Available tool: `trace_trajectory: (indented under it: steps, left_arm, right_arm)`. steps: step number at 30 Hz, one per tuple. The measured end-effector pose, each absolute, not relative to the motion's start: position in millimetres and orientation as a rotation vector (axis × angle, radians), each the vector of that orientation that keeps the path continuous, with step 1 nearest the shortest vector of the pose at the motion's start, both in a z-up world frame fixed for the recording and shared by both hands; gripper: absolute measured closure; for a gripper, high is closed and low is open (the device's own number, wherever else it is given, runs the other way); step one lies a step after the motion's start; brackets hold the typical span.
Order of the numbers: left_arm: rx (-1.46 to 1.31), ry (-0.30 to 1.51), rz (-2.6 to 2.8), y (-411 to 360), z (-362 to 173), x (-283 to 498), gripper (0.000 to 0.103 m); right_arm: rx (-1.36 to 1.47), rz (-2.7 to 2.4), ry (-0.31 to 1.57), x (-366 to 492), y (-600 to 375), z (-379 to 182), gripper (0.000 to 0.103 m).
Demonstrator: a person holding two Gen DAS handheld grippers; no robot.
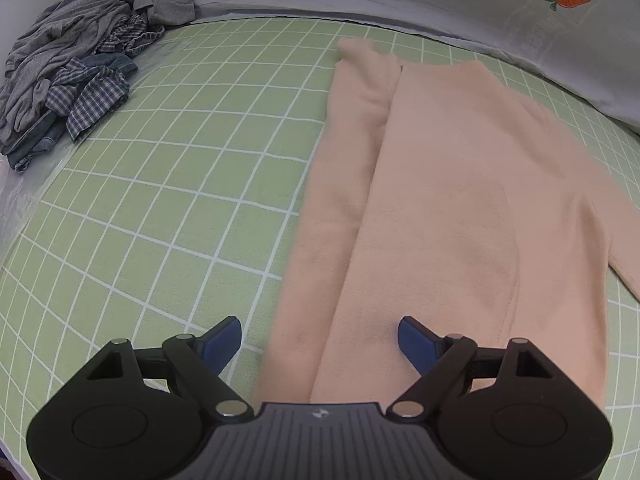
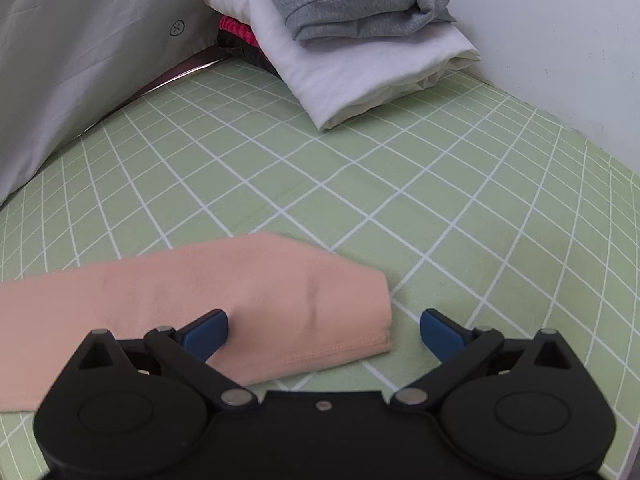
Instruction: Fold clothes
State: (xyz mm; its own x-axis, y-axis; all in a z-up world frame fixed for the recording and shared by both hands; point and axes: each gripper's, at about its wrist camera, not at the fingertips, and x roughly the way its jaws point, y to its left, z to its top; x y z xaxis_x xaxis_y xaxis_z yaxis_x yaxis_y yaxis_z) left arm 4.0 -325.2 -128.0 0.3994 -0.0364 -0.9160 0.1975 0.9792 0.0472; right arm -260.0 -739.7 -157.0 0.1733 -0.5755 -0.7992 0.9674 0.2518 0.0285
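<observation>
Two fisheye views are looking along handheld tongs over a bed sheet (image 1: 168, 184) of green with a white grid.

From the left wrist view, the left tongs (image 1: 320, 340) are hovering with their blue-tipped fingers spread wide, gripping nothing. A peach fleece garment (image 1: 440, 208) is lying flat on the sheet ahead — one sleeve is folded lengthwise along its left side. A crumpled pile of grey and checked clothes (image 1: 68, 76) is sitting at the far left, well apart from it. A pale grey cloth with a carrot print (image 1: 566, 0) is running along the far edge.

From the right wrist view, the right tongs (image 2: 324, 334) are also standing released, straddling the hemmed end of the peach sleeve (image 2: 240, 296) — the left finger is just over the fabric, the right over bare sheet. A stack of folded clothes (image 2: 360, 52), grey on white, is resting far off by the wall.
</observation>
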Motion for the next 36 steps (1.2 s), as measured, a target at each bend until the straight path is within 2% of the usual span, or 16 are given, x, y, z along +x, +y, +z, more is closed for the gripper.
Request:
trace_trajectory:
  steps: [6, 7, 9, 12, 14, 15, 16, 17, 23, 30, 33, 34, 35, 36]
  left_arm:
    - [0.171, 1.143, -0.174, -331, -129, 17, 0.017]
    - [0.171, 1.141, -0.177, -331, -128, 18, 0.017]
    - [0.179, 1.136, -0.189, -332, -127, 22, 0.017]
    - [0.194, 1.119, -0.211, -333, -123, 27, 0.017]
    - [0.203, 1.104, -0.220, -334, -120, 30, 0.016]
    - [0.196, 1.100, -0.220, -334, -119, 30, 0.016]
    - [0.189, 1.095, -0.219, -334, -117, 31, 0.016]
    - [0.182, 1.091, -0.219, -334, -115, 32, 0.016]
    - [0.177, 1.089, -0.196, -325, -112, 26, 0.014]
    - [0.132, 1.111, -0.148, -305, -116, 21, 0.013]
    - [0.125, 1.136, -0.107, -299, -118, 20, 0.013]
    - [0.128, 1.140, -0.100, -297, -117, 20, 0.013]
    - [0.130, 1.133, -0.101, -298, -115, 19, 0.013]
    - [0.133, 1.126, -0.103, -298, -113, 19, 0.013]
  right_arm:
    - [0.582, -1.143, 0.789, -255, -741, -155, 0.001]
    - [0.587, -1.129, 0.790, -253, -741, -155, 0.007]
    - [0.601, -1.121, 0.786, -252, -741, -153, 0.010]
    - [0.578, -1.089, 0.792, -247, -740, -148, 0.031]
    - [0.549, -1.056, 0.796, -243, -738, -143, 0.059]
    - [0.534, -1.039, 0.798, -241, -737, -141, 0.067]
    - [0.519, -1.023, 0.800, -239, -736, -138, 0.086]
    - [0.504, -1.006, 0.802, -237, -735, -136, 0.091]
    - [0.260, -0.877, 0.760, -209, -698, -97, 0.093]
    - [0.293, -0.549, 0.687, -154, -643, -68, 0.094]
    - [0.410, -0.310, 0.685, -129, -608, -71, 0.092]
    - [0.479, -0.227, 0.684, -124, -600, -73, 0.087]
    - [0.552, -0.197, 0.673, -122, -594, -75, 0.066]
    - [0.613, -0.198, 0.667, -122, -591, -77, 0.054]
